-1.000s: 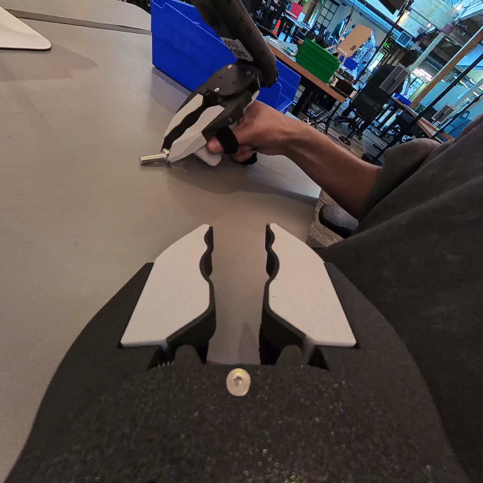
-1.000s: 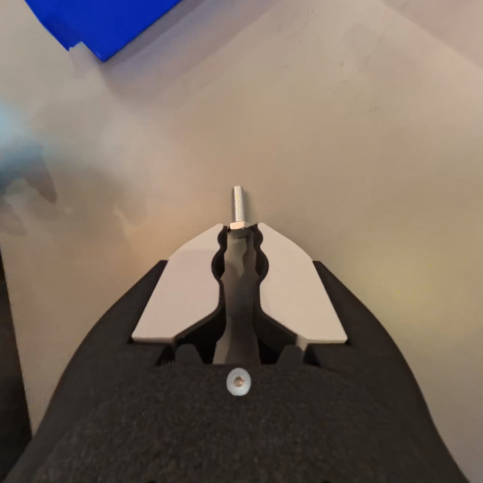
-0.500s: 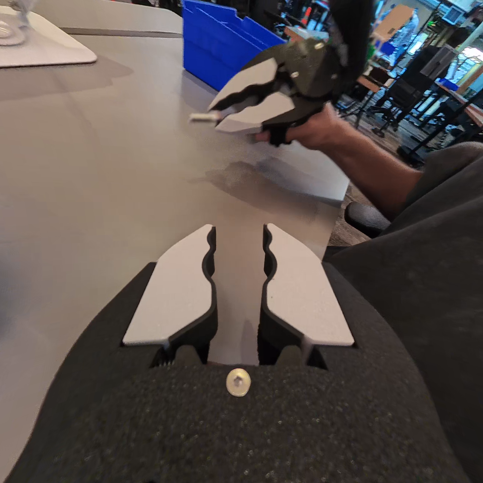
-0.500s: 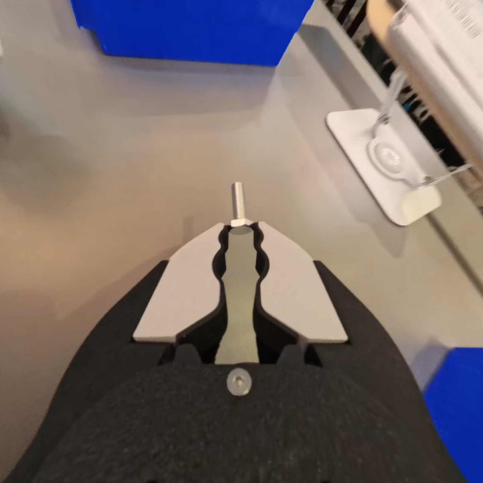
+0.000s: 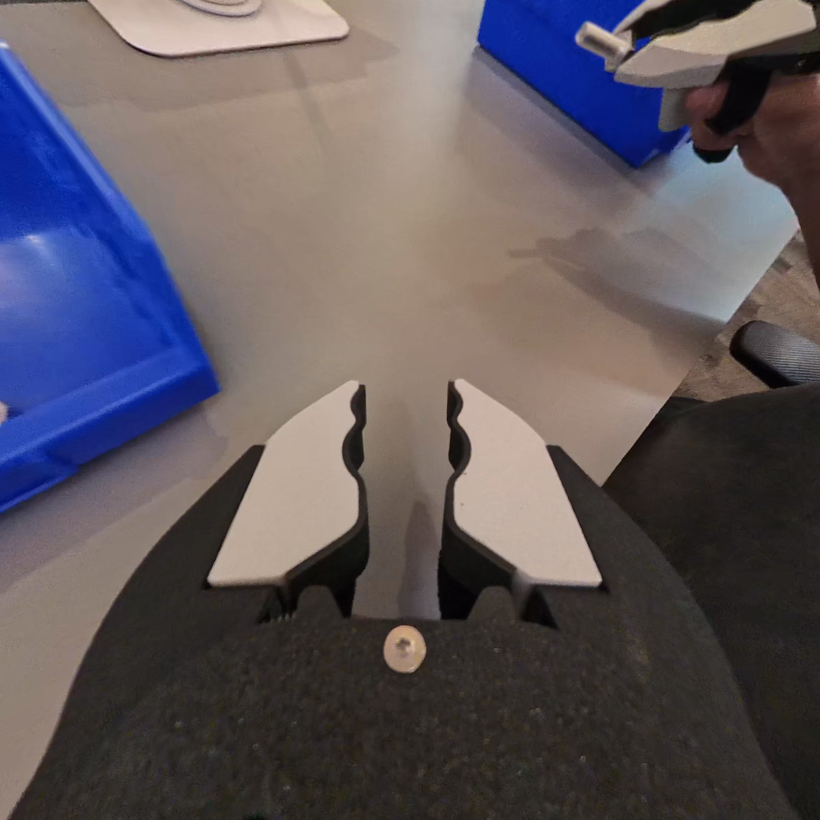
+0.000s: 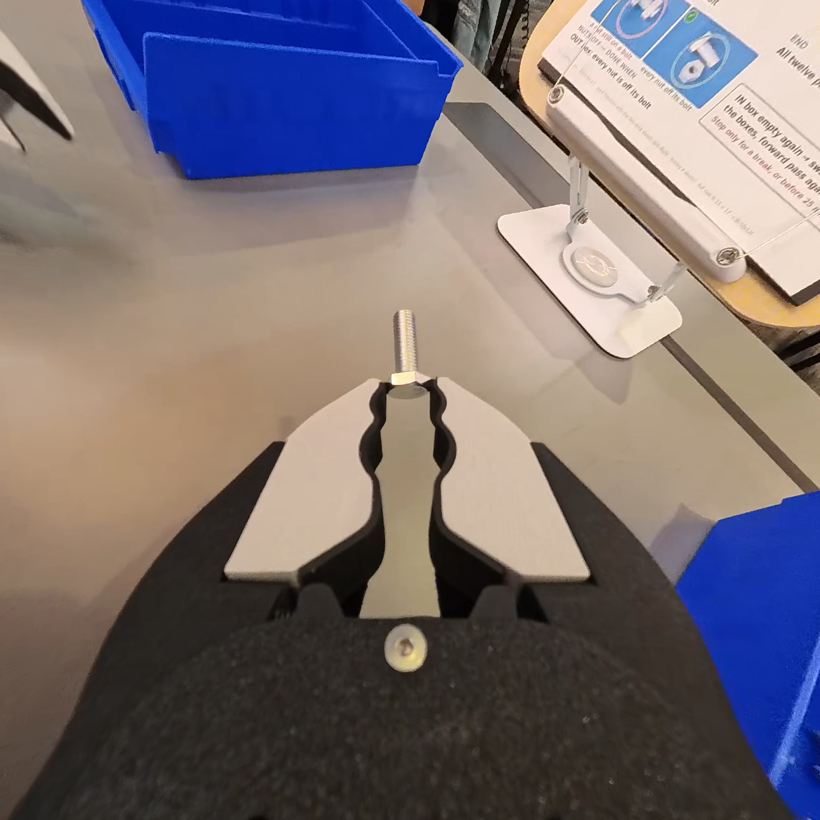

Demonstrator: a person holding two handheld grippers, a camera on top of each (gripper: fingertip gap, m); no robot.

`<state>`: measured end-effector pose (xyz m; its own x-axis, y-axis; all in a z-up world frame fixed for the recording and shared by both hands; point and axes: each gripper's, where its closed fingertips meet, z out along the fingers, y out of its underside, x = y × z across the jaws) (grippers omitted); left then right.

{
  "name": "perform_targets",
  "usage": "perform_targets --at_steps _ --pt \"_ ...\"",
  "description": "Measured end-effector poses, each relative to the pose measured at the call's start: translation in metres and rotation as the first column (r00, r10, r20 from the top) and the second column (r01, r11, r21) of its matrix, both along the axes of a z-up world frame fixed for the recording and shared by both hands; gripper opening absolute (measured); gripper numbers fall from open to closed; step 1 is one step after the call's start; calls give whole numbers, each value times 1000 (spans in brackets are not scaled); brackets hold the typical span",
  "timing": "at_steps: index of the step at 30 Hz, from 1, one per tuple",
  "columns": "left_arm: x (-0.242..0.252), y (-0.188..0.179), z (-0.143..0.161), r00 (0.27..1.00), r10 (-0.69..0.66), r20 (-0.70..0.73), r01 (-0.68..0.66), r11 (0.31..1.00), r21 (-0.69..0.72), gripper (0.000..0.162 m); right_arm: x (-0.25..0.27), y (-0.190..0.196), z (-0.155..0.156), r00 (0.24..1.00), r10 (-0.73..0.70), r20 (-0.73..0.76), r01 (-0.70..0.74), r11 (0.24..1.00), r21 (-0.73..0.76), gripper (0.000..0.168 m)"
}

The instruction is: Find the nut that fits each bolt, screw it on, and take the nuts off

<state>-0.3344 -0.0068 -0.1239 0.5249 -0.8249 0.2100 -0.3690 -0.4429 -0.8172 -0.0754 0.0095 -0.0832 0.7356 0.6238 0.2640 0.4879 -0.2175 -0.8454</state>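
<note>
A hex bolt (image 6: pixel 404 355) is gripped by its head between the tips of the right tool (image 6: pixel 407 387), with the threaded shank pointing straight out ahead of the fingers and raised clear of the grey desk (image 6: pixel 266 288). In the left wrist view the same tool (image 5: pixel 621 53) is seen held level, well above the desk, by a hand (image 5: pixel 754 128) wrapped around its black handle, and the bolt (image 5: pixel 597 41) is seen projecting from its tip in front of a blue bin (image 5: pixel 572 84). The left tool (image 5: pixel 406 388) is held low over the desk with its jaws parted and nothing between them. A second blue bin (image 5: pixel 88 310) is seen to the left of the left tool. Beyond the bolt, a white stand (image 6: pixel 590 284) carrying an instruction sheet (image 6: pixel 710 102) is set on the desk.
</note>
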Motion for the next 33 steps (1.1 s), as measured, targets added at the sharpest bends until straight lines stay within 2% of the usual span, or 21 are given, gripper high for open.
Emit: perform_targets --at_steps 3,5,7,9,12,16,21,27,30,33 --pt "-41 45 26 977 145 -155 -139 989 49 35 0 1 2 1000 3 -25 -3 1000 1 19" --pt "-68 78 33 922 209 -327 -204 978 48 42 -2 2 2 999 14 -35 -14 1000 5 19" --pt "-92 111 29 830 251 -499 -265 963 44 41 -4 4 1 999 25 -29 -25 1000 5 19" --pt "-103 130 10 772 200 -603 -294 954 -59 44 -7 5 2 999 40 -20 -40 999 11 19" --pt "-106 145 -21 744 104 -660 -340 909 -240 44 -9 6 -1 999 51 -8 -51 999 16 19" --pt "-111 156 -46 670 12 -742 -362 878 -313 42 -4 8 -11 998 55 -38 -55 998 -11 19" --pt "-110 155 -54 625 -58 -778 -356 866 -351 42 8 15 -19 996 46 -79 -48 998 -34 19" --pt "-102 151 -59 610 -113 -784 -328 865 -379 40 13 17 -23 993 42 -107 -48 998 -52 19" --pt "-102 149 -61 599 -153 -786 -325 851 -413 31 13 16 -25 994 39 -97 -45 997 -58 19" --pt "-104 147 -63 568 -212 -795 -321 832 -452 30 13 14 -23 995 38 -89 -43 998 -55 19"
